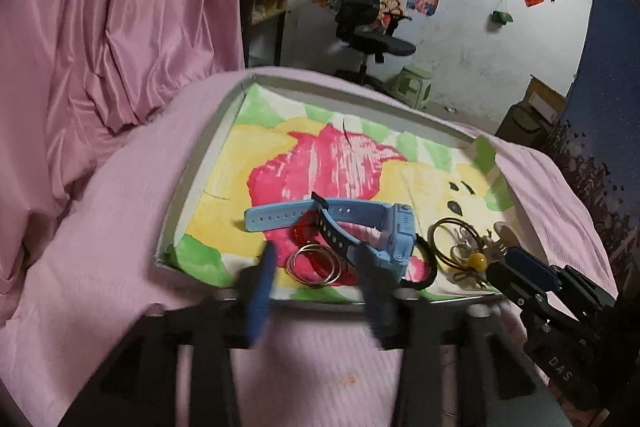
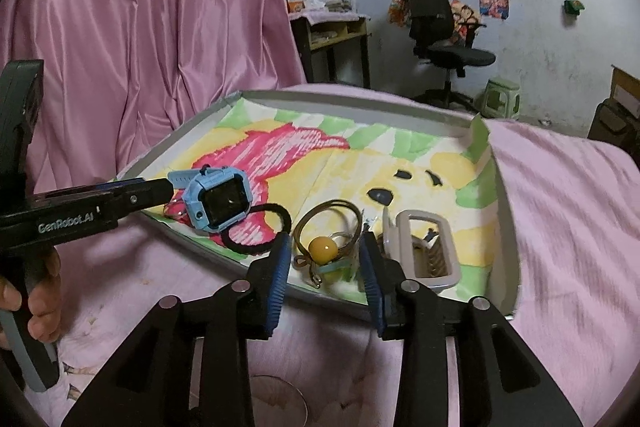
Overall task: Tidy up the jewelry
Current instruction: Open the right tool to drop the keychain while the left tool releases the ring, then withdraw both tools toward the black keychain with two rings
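Your right tool (image 2: 325, 269) hangs with its fingers apart at the tray's (image 2: 352, 99) near edge, straddling a yellow bead (image 2: 322, 247) and brass bangle (image 2: 326, 223). A white clip (image 2: 424, 247) crowds its right side; a black hair tie (image 2: 256, 227) lies left. Your left tool (image 1: 316, 263), also spread, frames thin silver rings (image 1: 316, 265), seemingly untouched. Behind them, the blue watch (image 1: 394, 235) lies with its strap running left-right.

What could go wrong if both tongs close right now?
The right tongs straddle the yellow bead tangled with a bronze hoop; closing may drag the whole cluster. The left tongs sit over thin silver rings beside the blue watch, so they could catch its strap instead.
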### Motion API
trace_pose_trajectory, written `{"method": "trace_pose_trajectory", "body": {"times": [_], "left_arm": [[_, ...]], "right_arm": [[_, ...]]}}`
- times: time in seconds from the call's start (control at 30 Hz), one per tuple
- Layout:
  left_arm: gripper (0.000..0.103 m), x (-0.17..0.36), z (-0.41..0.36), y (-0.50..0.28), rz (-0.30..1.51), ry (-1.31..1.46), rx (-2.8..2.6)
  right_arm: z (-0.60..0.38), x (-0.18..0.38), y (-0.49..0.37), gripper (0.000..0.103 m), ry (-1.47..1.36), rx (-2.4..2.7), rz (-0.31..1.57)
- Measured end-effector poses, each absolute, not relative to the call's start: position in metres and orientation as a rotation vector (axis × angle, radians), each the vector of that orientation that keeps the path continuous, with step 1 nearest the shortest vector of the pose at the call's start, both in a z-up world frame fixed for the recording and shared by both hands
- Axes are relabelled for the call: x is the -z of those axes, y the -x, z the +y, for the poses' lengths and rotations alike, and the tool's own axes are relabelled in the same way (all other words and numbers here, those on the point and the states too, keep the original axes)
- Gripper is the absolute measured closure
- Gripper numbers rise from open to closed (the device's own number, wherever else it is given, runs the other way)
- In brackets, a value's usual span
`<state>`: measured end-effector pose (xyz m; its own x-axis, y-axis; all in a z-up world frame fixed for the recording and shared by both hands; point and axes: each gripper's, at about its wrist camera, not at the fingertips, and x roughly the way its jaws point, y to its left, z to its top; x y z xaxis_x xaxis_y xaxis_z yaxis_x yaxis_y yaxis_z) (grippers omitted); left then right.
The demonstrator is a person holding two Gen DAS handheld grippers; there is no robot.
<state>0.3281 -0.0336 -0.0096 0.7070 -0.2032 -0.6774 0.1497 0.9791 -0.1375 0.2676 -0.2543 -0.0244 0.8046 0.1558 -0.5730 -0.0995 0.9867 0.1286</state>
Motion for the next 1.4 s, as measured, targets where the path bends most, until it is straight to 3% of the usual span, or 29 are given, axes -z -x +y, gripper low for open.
{"method": "trace_pose_trajectory", "body": {"times": [0.13,0.4,0.53,0.77,1.4], "left_arm": [[0.052,0.004,-0.032,-0.316,0.733,0.079,0.202],[0.022,-0.009,-0.024,-0.279,0.626,0.104,0.198],[0.009,-0.017,-0.023,-0.256,0.549,0.091,0.19],[0.001,-0.028,-0.024,-0.217,0.437,0.057,0.202],[0.0,-0.026,-0.024,-0.157,0.367,0.013,0.19]], "right_arm": [[-0.259,0.015,-0.252,0.059,-0.099,-0.122,0.567],[-0.269,-0.007,-0.215,0.027,-0.136,-0.104,0.427],[-0.278,-0.014,-0.197,0.017,-0.164,-0.099,0.375],[-0.283,-0.02,-0.169,0.003,-0.181,-0.094,0.315],[-0.281,-0.018,-0.123,0.001,-0.096,-0.082,0.313]]}}
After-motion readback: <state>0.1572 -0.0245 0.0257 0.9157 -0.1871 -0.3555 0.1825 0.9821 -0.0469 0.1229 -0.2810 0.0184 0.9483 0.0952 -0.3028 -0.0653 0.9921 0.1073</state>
